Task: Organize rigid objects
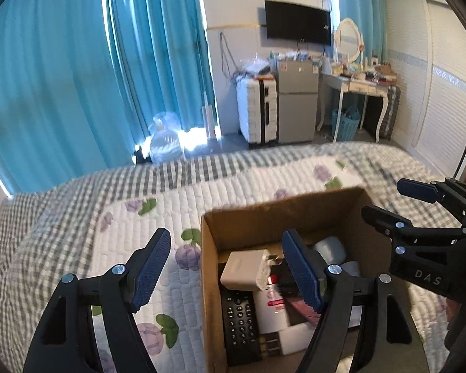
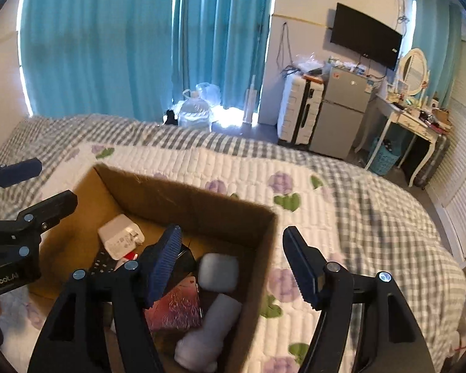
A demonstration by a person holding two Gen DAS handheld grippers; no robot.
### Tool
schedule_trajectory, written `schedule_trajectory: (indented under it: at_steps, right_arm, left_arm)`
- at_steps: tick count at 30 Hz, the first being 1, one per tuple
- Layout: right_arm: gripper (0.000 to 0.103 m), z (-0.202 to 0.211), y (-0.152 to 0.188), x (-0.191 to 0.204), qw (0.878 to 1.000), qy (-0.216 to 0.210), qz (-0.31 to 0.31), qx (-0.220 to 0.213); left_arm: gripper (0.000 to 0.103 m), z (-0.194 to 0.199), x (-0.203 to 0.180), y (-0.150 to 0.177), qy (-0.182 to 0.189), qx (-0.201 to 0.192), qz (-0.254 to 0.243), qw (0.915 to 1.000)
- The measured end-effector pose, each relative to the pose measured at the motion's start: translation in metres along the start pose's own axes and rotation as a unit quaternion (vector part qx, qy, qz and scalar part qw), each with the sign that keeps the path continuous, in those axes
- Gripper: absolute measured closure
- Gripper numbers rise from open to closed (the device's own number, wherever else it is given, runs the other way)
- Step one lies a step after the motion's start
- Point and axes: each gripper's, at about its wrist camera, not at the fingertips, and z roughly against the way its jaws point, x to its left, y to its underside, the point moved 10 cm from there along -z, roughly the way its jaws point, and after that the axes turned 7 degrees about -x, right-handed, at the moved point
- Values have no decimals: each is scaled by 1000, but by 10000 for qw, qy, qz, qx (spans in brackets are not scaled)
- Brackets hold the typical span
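Hovering, left tool (image 1: 225, 272): spread wide, holding nothing, above the left wall of the cardboard box (image 1: 209, 279) on the bed (image 1: 77, 217).
Box, left side: black remote (image 1: 240, 320) lying flat along the left wall, long axis running away from the tool; white charger (image 1: 244, 269) resting over its far end.
Box, right side: white case (image 2: 218, 272) and pale cylinder (image 2: 212, 326), beside a pink packet (image 2: 175, 309).
Right tool (image 2: 233, 267): also wide and empty, straddling the right wall.
Nearer hand: left for the remote, right for the case, as a judgement.
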Motion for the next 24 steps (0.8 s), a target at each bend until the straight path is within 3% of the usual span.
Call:
schedule_trajectory:
  at_steps: [6,12,15,20,22,24]
  right_arm:
    - [36,82,-39,-12,9988,211,-2,-447]
    - [35,199,-73,-11,9916,387,-42,-1231]
    - [28,250,-76,-5,9867,315,-155,-1586]
    - [17,318,-62,6,9785,442,-163,-2010]
    - [3,332,-51,13,9762,413,-153,-2121]
    - [0,341,-36,15,9722,464,-327,-2270]
  left_arm:
    - [26,85,-5,-48,29,-680,-46,9977]
    - [26,181,-3,-77,-52,-1452,-99,9893]
    - [26,221,0,-76,5,-1738,-24,9848]
    - [2,266,7,-58,-229,-2122,-78,9769]
    - [0,277,11,-46,-306,-2264,-1,9736]
    - [0,281,15,-32,-351,-2313,133,9722]
